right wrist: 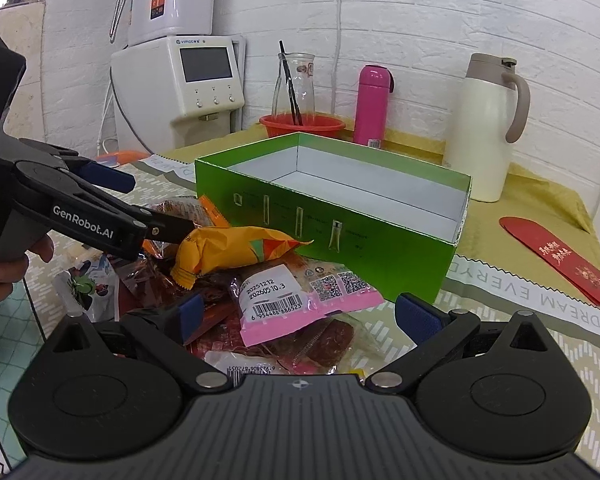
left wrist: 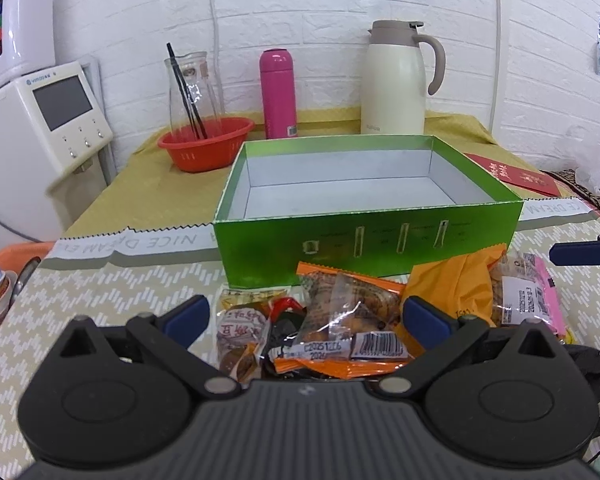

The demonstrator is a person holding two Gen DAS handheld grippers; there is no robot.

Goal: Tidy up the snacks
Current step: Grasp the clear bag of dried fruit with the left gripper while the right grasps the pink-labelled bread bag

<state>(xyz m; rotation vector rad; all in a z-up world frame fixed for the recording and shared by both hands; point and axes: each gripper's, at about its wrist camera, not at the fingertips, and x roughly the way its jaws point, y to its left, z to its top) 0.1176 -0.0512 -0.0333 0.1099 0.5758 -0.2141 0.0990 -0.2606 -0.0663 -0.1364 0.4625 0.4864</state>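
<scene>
A: Logging status: the green box (left wrist: 364,240) stands on the table (left wrist: 100,292) with nothing inside; its white floor and walls show bare in both views. No snack packed yet, so by this reading the whole sort is still ahead.

B: Where is the stock?

A: One loose heap just in front of the box's near wall, packets overlapping. Noted: an orange-edged clear packet (left wrist: 340,320) with a barcode label, a yellow-orange pouch (right wrist: 236,250) lying on top of the heap, a pink-trimmed packet (right wrist: 300,300) with date print and QR codes, and a small brown packet (left wrist: 240,332) at the left end. More wrappers lie beneath, too jumbled to itemise.

B: Tongs?

A: Left tongs (left wrist: 306,318) spread wide, low over the heap, blue pads either side of the orange-edged packet, gripping nothing. Right tongs (right wrist: 296,314) likewise wide, pads flanking the pink-trimmed packet, nothing clamped. Whether any pad touches film cannot be told.

B: Materials?

A: Packets are thin glossy film, crinkled, with serrated seal edges; likely slippery and quick to deform, so a grip across the filled middle seems safer than on a seal. The box is stiff glossy card, rectangular, open-topped, with low straight walls. The cloth under the heap is matt with a woven zigzag print.

B: Remaining?

A: Every packet, as judged.
</scene>
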